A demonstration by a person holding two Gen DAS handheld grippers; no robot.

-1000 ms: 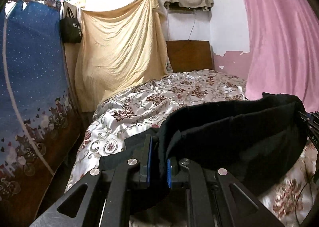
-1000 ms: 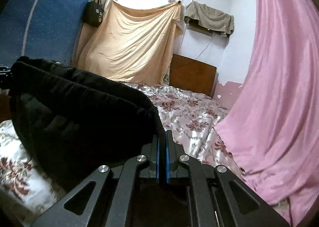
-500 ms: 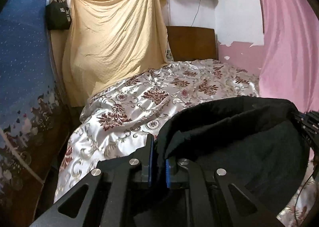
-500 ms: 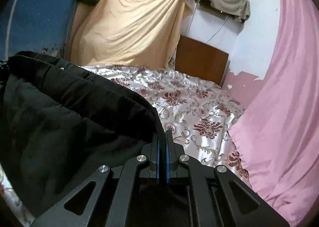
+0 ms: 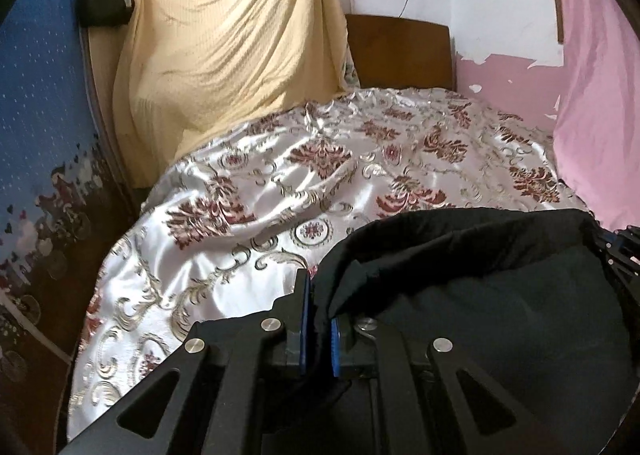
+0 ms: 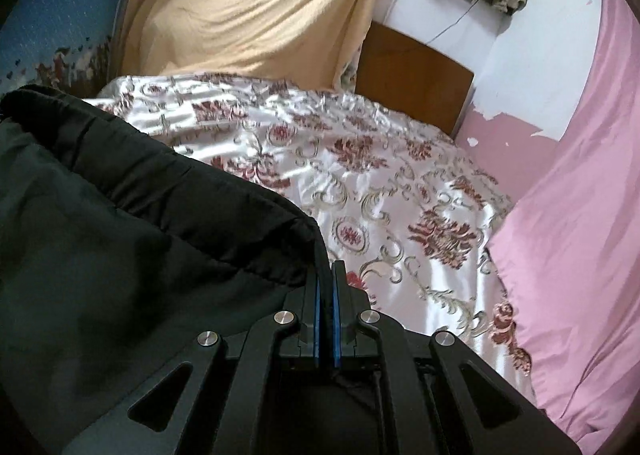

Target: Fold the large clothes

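A large black garment (image 5: 480,287) hangs stretched between my two grippers above a bed. My left gripper (image 5: 319,303) is shut on one corner of it, a fold of black cloth pinched between the blue pads. In the right wrist view the same black garment (image 6: 120,247) fills the left half, and my right gripper (image 6: 327,287) is shut on its other corner, its pads nearly touching with thin cloth between them. The right gripper (image 5: 624,255) also shows at the right edge of the left wrist view. The garment's lower part is hidden below both views.
The bed (image 5: 320,175) carries a shiny white cover with maroon flowers. A wooden headboard (image 5: 400,51) stands at the far end. A yellow cloth (image 5: 224,35) hangs behind, a pink curtain (image 6: 580,175) on the right, a blue patterned panel (image 5: 36,135) on the left.
Both grippers have moved forward over the bed and lower, carrying the black garment with them. The bed cover now fills more of each view. Both grips have held.
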